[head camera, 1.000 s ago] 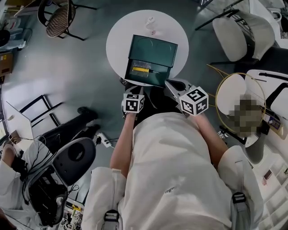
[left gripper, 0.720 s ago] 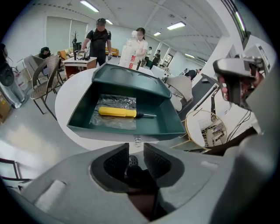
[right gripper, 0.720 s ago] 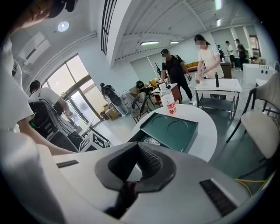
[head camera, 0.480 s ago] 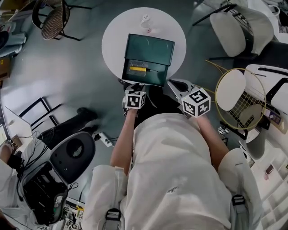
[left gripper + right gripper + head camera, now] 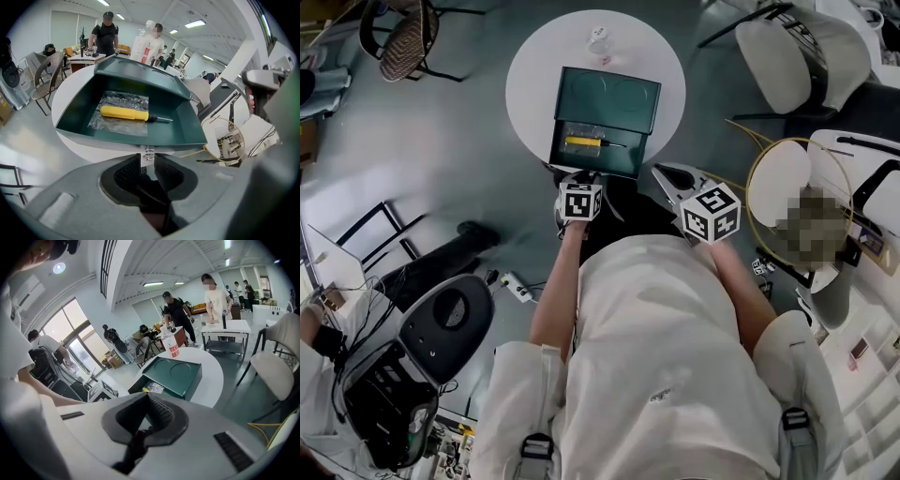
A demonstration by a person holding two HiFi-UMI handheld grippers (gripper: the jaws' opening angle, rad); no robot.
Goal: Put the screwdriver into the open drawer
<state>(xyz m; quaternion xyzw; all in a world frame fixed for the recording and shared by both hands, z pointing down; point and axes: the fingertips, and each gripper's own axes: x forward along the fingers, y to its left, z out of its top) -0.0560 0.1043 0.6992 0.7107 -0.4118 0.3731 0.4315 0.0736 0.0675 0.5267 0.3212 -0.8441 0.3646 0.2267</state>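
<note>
A yellow-handled screwdriver (image 5: 125, 113) lies on a clear plastic bag inside the open drawer (image 5: 187, 131) of a dark green cabinet (image 5: 607, 94). From the head view, the screwdriver (image 5: 581, 142) rests across the drawer (image 5: 592, 157). My left gripper (image 5: 148, 161) is at the drawer's front, its jaws closing, with the small clear knob (image 5: 148, 153) between the fingertips and a little gap still showing. My right gripper (image 5: 146, 399) is shut and holds nothing; it hovers to the right of the drawer (image 5: 664, 176).
The cabinet stands on a round white table (image 5: 670, 56) with a cup (image 5: 598, 39) behind it. A white chair (image 5: 797, 66) and a yellow wire-frame stool (image 5: 787, 187) are to the right, an office chair (image 5: 445, 323) to the lower left. People stand in the background.
The left gripper has sunk a little toward the drawer's front. The screwdriver has stayed in the drawer. The right gripper has barely shifted.
</note>
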